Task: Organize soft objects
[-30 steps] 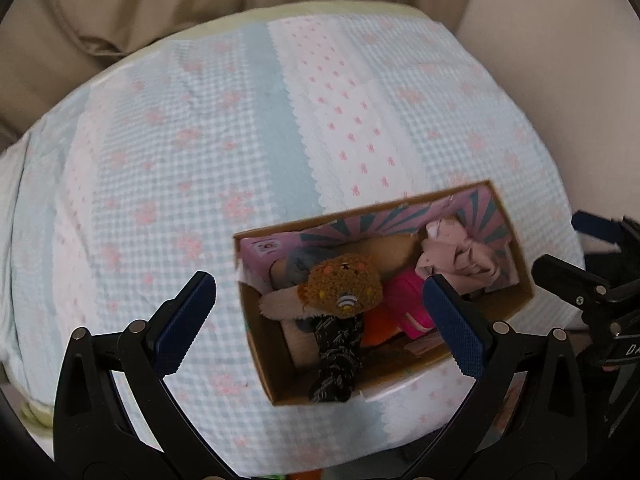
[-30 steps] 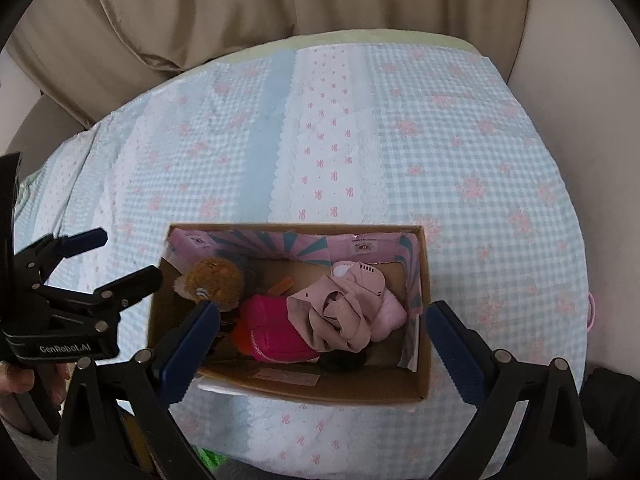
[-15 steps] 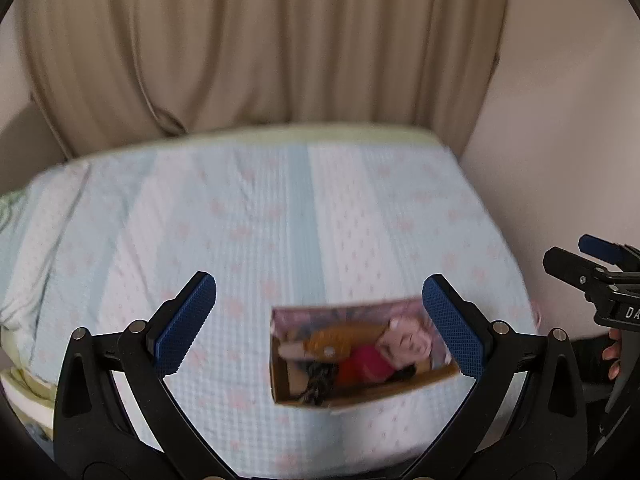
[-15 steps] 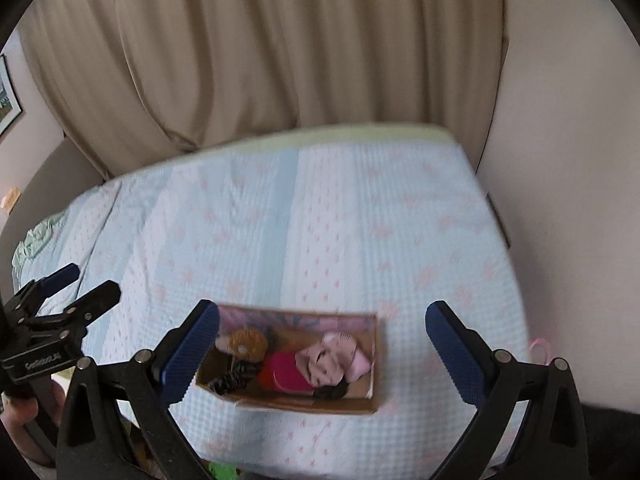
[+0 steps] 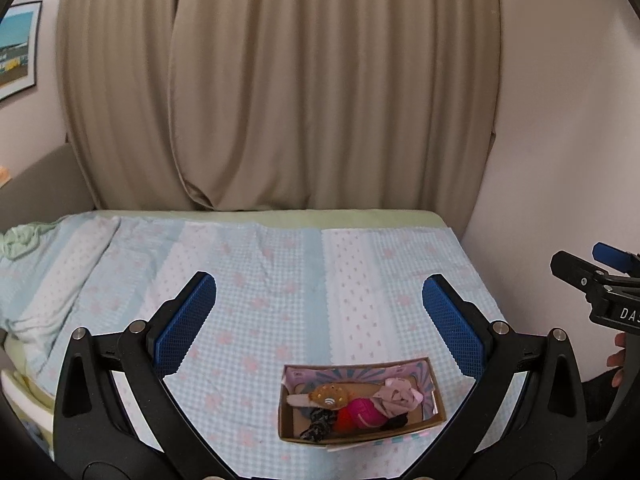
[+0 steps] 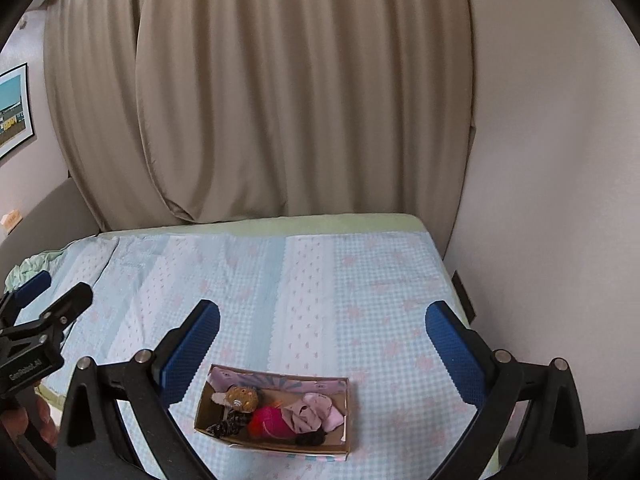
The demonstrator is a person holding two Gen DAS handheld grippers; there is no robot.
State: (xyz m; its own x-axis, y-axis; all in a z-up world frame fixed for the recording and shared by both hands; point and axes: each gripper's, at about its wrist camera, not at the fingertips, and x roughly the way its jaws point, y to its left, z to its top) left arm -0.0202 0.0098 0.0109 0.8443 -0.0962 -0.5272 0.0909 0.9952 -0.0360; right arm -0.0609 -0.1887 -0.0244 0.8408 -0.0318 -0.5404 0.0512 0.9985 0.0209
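A: Box (image 5: pixel 362 428) of cardboard, low on the bed (image 5: pixel 280 280), near its front edge and toward the right side. Lying on a checked blue and pink blanket (image 6: pixel 380 320).

B: Packed with soft things?

A: Yes. Brown plush toy (image 5: pixel 330 395) at the left end, bright pink plush (image 5: pixel 362 412) in the middle, pale pink cloth (image 5: pixel 398 396) bunched at the right. Dark knitted piece (image 5: pixel 318 426) tucked in the front left corner. All inside the box, touching one another.

B: And the claws?

A: Left claw (image 5: pixel 320 320) spread wide, blue pads (image 5: pixel 186 320) far apart, gripping nothing, held well above and back from the box. Right claw (image 6: pixel 320 344) likewise spread wide and bare, also clear of the box.

B: Any writing?

A: White letters "DA" on the body of the right claw, seen at the right edge of the left wrist view, cut off past that. On the left claw (image 6: pixel 32 336), from the right wrist view, a white label beginning "Gen", the remainder too blurred to read. Printed pink and teal pattern on the box's inner flap, no legible words.

B: Beyond the bed?

A: Beige curtain (image 6: pixel 280 100) hanging behind. Framed picture (image 5: pixel 16 48) on the left wall.
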